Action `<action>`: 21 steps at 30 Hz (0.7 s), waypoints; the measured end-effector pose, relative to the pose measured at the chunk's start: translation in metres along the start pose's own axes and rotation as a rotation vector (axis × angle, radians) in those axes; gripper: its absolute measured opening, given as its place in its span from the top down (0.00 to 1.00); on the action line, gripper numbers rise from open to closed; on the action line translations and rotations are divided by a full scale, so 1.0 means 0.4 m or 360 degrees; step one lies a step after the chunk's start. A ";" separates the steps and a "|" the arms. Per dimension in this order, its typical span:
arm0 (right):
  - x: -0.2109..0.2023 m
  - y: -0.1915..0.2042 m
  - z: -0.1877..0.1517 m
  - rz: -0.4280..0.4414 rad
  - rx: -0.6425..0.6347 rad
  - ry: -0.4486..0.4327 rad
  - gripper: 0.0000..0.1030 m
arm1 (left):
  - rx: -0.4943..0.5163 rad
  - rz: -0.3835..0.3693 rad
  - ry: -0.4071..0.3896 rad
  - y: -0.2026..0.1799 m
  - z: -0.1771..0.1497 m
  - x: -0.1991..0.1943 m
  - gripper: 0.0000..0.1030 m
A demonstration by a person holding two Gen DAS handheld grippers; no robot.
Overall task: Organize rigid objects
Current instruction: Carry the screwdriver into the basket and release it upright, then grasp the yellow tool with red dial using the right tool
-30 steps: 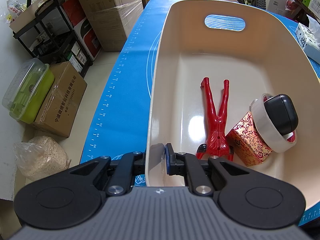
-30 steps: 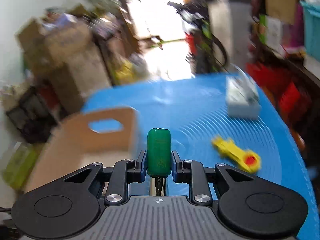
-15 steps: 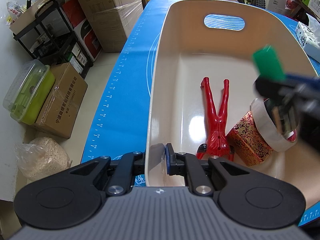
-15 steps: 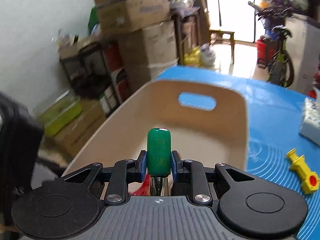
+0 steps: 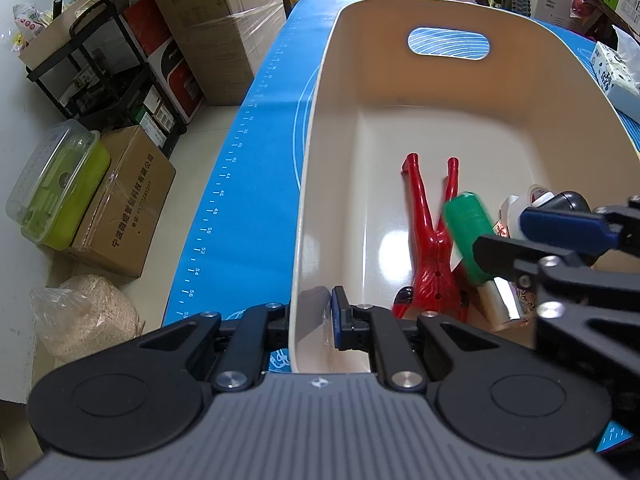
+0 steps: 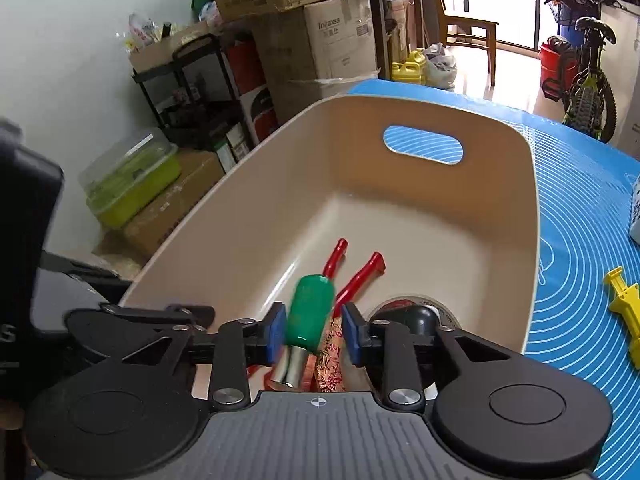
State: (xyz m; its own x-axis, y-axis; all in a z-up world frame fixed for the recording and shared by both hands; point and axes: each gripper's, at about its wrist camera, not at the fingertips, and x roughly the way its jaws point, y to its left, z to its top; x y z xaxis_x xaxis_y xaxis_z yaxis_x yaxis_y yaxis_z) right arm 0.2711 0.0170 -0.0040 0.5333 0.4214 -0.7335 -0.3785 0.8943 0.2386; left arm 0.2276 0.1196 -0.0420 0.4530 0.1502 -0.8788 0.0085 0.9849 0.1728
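Observation:
A cream bin (image 5: 400, 92) stands on the blue mat. My left gripper (image 5: 310, 320) is shut on its near rim. My right gripper (image 6: 312, 334) hangs over the bin's near end, jaws parted. The green-handled tool (image 6: 310, 308) sits tilted between them, loose, and also shows in the left wrist view (image 5: 470, 236). In the bin lie a red pliers-like tool (image 5: 432, 220), a red-gold patterned box (image 6: 330, 364) and a tape roll with a black object (image 6: 414, 316) in it.
A yellow toy (image 6: 624, 304) lies on the blue mat (image 6: 580, 220) right of the bin. A white tissue box (image 5: 612, 72) sits at the far right. Cardboard boxes (image 5: 120, 216), a green container and a black rack stand on the floor to the left.
My right gripper moved lower over the bin's near end and its jaws parted; the green-handled tool now tilts loose between them. My left gripper kept its hold on the rim.

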 end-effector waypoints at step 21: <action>-0.124 -0.434 -0.019 -0.0580 0.0234 -0.0267 0.18 | 0.0000 0.0031 0.0002 -0.007 0.000 0.000 0.84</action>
State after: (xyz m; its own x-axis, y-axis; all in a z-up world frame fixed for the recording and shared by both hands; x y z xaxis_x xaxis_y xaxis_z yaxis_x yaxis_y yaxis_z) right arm 0.3047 -0.1603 -0.0137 0.7324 0.0816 -0.6759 -0.0373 0.9961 0.0799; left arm 0.2275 0.1169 -0.0427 0.4521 0.1692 -0.8758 0.0000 0.9818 0.1897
